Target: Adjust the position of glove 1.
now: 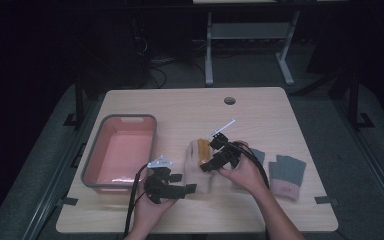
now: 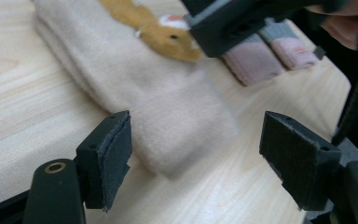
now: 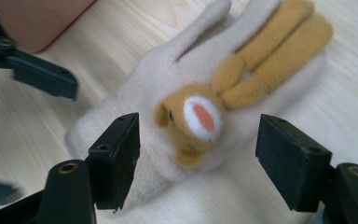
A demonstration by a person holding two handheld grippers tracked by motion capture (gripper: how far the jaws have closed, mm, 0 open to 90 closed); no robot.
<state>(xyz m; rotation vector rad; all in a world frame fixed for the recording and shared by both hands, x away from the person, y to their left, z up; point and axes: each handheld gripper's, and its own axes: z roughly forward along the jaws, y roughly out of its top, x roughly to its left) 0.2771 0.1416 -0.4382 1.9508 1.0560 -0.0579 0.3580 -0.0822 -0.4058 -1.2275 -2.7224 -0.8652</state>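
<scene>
- Nearest the person, the left claw (image 1: 187, 188) sits low over the front of the tabletop (image 1: 260, 107), held in the left hand (image 1: 150, 207), its jaws spread wide with nothing between them.
- In the left gripper view that claw (image 2: 196, 144) faces the cuff end of a cream glove (image 2: 168, 116), which lies flat on the wood just ahead of the jaws, not touching either pad.
- A little farther in, the right claw (image 1: 205, 162) hangs over the same cream glove (image 1: 200, 167), gripped by the right hand (image 1: 242, 172); its jaws are also released.
- The right gripper view looks down past this claw (image 3: 198, 144) onto the glove (image 3: 135, 88): a tan rabbit face (image 3: 191, 121) with a white and orange muzzle lies between the open jaws, its long tan ears (image 3: 279, 51) running out along the glove's fingers.
- To the right of the right hand, a pair of grey gloves with pink cuffs (image 1: 286, 175) lies side by side on the tabletop, apart from the cream one.
- At the left, a grey basin with a pink inside (image 1: 87, 160) stands beside the left claw.
- Farthest off, a round cable hole (image 1: 229, 100) sits near the tabletop's back edge.
</scene>
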